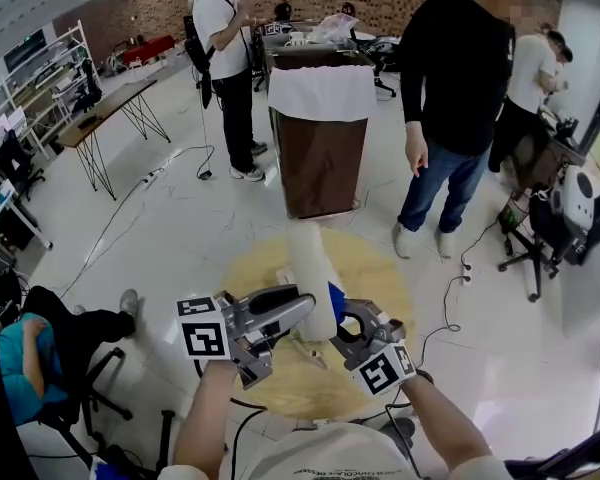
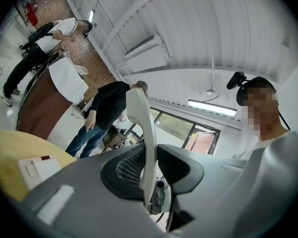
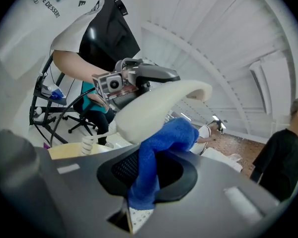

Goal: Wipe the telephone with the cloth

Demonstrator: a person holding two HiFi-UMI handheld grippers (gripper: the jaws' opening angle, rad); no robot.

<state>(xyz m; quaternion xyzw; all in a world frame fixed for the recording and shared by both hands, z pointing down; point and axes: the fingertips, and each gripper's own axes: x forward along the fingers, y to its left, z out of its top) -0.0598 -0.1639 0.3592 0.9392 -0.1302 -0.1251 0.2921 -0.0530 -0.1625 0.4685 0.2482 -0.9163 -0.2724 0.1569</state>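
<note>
A white telephone handset is held up in the air over the round yellow table. My left gripper is shut on it; in the left gripper view the handset stands edge-on between the jaws. My right gripper is shut on a blue cloth, and the cloth lies against the handset. From the handset a coiled cord hangs down. The white telephone base sits on the table below.
A brown cabinet draped with white cloth stands behind the table. Two people stand near it, one in black close to the table's far right. A seated person is at left, an office chair at right. Cables cross the floor.
</note>
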